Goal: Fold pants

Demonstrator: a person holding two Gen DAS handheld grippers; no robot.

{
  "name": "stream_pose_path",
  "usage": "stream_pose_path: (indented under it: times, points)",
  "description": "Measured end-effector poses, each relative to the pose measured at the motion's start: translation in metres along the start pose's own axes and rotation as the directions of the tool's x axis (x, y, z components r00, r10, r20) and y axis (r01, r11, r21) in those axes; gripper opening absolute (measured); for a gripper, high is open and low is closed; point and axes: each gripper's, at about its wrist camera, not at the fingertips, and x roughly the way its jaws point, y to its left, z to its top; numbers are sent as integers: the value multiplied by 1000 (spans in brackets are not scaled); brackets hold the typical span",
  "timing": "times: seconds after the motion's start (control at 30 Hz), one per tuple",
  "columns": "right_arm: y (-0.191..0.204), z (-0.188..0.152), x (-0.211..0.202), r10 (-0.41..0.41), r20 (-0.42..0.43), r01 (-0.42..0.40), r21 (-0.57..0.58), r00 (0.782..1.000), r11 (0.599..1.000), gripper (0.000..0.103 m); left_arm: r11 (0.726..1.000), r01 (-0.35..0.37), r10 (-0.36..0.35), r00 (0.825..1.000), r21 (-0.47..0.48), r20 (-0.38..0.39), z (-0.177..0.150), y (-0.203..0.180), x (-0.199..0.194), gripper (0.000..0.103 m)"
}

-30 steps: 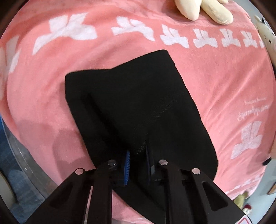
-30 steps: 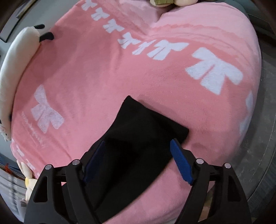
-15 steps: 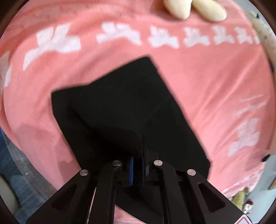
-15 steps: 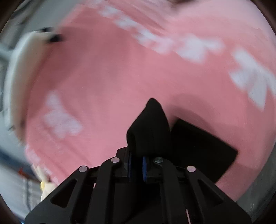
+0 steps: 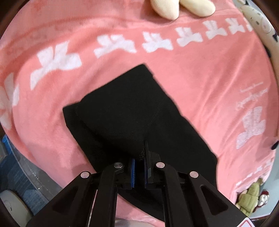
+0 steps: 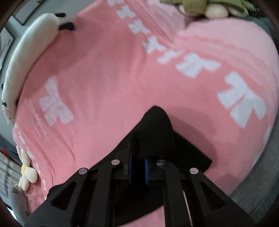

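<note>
The black pants [image 5: 132, 111] lie folded into a compact shape on a pink blanket [image 5: 200, 73] printed with white bows, near its close edge. The left gripper [image 5: 139, 167] is clenched on a near edge of the cloth: its blue-padded fingers [image 5: 132, 172] stand almost together with a pinch of black fabric between them, and the fabric rises from the blanket toward the pads. From there the pants spread away to the far left and right, a seam line running across the upper layer. In the right wrist view the right gripper [image 6: 137, 167] is likewise clamped on the pants [image 6: 155, 132], a bunched peak of black cloth standing up out of its narrow jaws, while a flat part of the garment lies on the blanket [image 6: 104, 78] just to the right. Cream plush shapes [image 5: 183, 7] rest at the far edge of the blanket, a white plush [image 6: 24, 57] with black marks lies along its left side, and a small flower-shaped toy [image 6: 27, 172] sits at the near left corner.
</note>
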Motion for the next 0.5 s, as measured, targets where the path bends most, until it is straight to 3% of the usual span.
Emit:
stream_pose_path:
  times: [0.07, 0.13, 0.2, 0.23, 0.3, 0.37, 0.43, 0.5]
  points:
    - [-3, -4, 14, -81, -44, 78, -68, 996, 995, 10, 999, -30, 30, 1000, 28, 4, 1, 2, 2, 6]
    - [-13, -16, 45, -203, -140, 187, -120, 969, 975, 13, 994, -94, 95, 995, 48, -36, -3, 9, 21, 8]
    - [-15, -22, 35, -176, -104, 168, -84, 979, 982, 19, 995, -94, 95, 992, 12, -79, -8, 21, 32, 12]
    - [-13, -23, 27, -179, -87, 173, -78, 980, 982, 29, 997, -76, 75, 994, -5, -78, -11, 25, 29, 16]
    - [-7, -26, 8, -205, -31, 202, -81, 978, 976, 40, 999, -46, 45, 998, -26, -39, -13, 31, 13, 30]
    - [1, -29, -8, -238, 28, 240, -114, 971, 964, 40, 998, -47, 48, 998, -39, 29, -13, 38, -8, 56]
    - [17, -36, -21, -231, 68, 239, -160, 971, 958, 40, 999, -24, 27, 997, -48, 66, -9, 42, -20, 58]
    - [36, -47, -21, -142, 27, 144, -169, 990, 975, 41, 999, 22, -20, 998, -32, 57, -5, 39, -21, 61]
